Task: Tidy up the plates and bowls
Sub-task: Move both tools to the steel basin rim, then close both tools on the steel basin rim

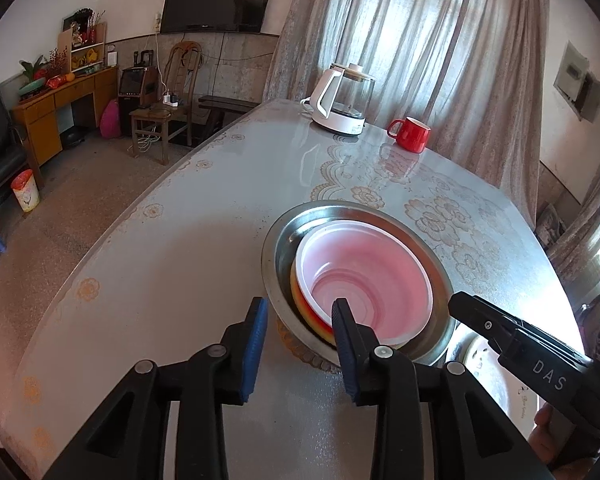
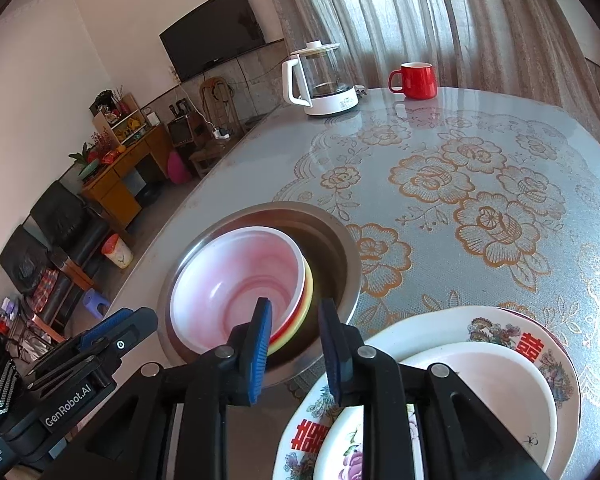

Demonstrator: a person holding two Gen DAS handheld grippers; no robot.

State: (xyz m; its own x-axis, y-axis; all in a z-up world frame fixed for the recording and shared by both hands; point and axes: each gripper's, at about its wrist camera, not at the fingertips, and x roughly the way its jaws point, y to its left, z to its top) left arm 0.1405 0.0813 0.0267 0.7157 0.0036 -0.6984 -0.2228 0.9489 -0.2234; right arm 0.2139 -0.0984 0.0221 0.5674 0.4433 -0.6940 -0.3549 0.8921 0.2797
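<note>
Ahead of both grippers spreads a grey table under a glossy cover printed with gold flowers. At its far edge, well beyond the fingers, stand a white-based glass kettle and a red mug, near each other but apart. Past the table hang pale curtains; off to the left side of the room are a dark wall-mounted television, a wooden desk, a wooden chair and a small bin on the floor.

Just in front of the left gripper sits a steel basin. Inside it is a nested stack of bowls: a white bowl with a pinkish inside on top, and beneath it red and yellow rims showing at the near side. The stack leans toward the near wall of the basin.

The left gripper's blue pads stand parted with nothing between them; the right-hand pad overlaps the near rim of the white bowl in this view, though I cannot tell whether it touches. The right gripper is likewise spread a little and empty, its left pad in front of the bowl stack and its right pad over the basin's near rim. Directly below and to the right of it lies a stack of plates, patterned with flowers and red characters, with a plain white dish on top, just beside the basin.
</note>
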